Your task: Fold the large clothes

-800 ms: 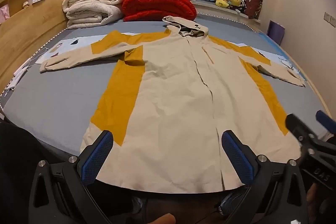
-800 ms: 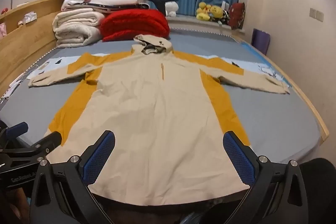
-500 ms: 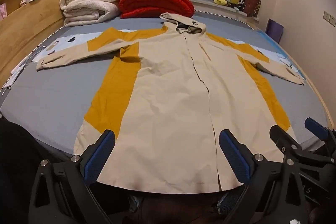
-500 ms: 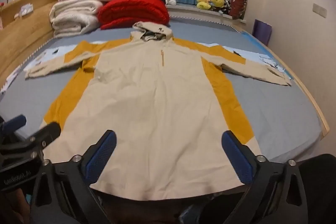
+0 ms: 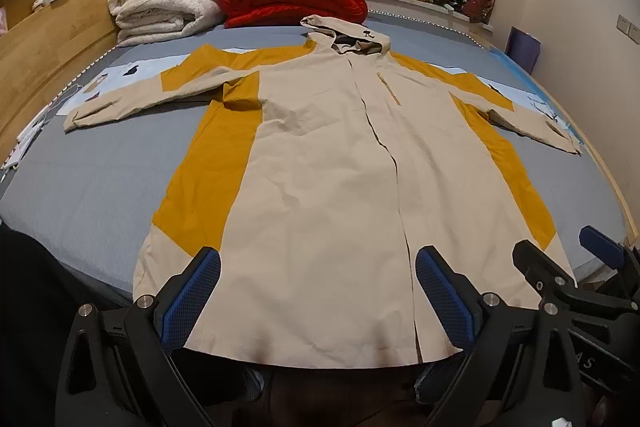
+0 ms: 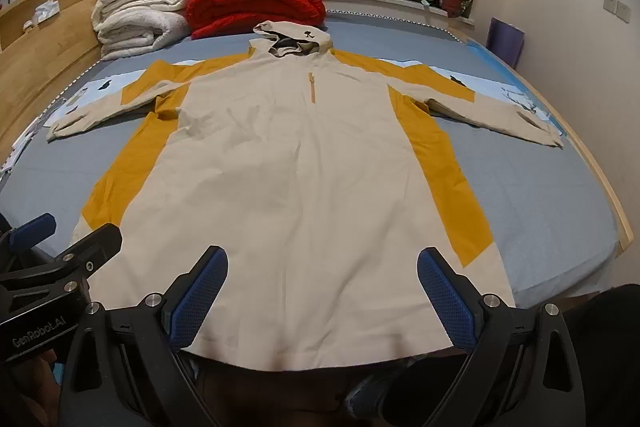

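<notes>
Beige-and-mustard coat (image 5: 320, 187) lies flat, front up, on the grey bed (image 5: 88, 195), hood toward 12 o'clock, sleeves out to 9 and 3; left gripper (image 5: 318, 295) hangs over the hem, fingers spread wide, holding nothing. Right wrist view: right gripper (image 6: 322, 291) likewise spread and empty above the hem, folded blankets (image 6: 136, 15) at 11 o'clock.

A hooded coat (image 5: 320, 187) lies flat on the bed (image 5: 80, 195), sleeves spread sideways, hood toward folded blankets (image 5: 168, 3) stacked behind it. Both hand-held grippers, left (image 5: 318, 301) and right (image 6: 322, 297), hang side by side before the hem.
</notes>
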A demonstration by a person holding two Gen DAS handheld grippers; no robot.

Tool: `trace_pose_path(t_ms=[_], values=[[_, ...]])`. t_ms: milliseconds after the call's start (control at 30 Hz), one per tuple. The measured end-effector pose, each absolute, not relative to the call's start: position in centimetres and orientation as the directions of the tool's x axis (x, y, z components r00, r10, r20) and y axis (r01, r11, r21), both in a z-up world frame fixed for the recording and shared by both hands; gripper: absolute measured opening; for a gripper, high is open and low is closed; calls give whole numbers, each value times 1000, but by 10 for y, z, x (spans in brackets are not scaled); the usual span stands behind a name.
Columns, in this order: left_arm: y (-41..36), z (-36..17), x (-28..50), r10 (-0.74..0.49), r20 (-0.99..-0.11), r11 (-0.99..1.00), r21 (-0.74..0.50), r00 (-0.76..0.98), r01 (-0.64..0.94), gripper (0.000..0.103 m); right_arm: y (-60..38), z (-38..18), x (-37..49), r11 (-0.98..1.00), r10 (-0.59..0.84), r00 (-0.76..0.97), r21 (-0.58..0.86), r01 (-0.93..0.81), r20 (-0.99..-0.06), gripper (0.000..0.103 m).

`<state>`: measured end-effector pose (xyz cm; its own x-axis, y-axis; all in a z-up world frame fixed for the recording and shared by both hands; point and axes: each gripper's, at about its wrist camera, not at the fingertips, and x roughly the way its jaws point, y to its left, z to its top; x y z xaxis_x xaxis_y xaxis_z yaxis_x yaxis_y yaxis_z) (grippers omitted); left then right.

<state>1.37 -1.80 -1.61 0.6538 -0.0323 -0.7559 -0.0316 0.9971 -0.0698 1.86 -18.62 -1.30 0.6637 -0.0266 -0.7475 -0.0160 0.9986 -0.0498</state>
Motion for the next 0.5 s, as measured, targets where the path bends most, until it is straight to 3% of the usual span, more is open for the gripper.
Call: trace_pose_path(t_ms=[500], values=[[-18, -15, 13, -46, -747, 997, -73, 663, -13, 96, -188, -8, 17, 998, -27, 687, -56, -20, -726, 90]])
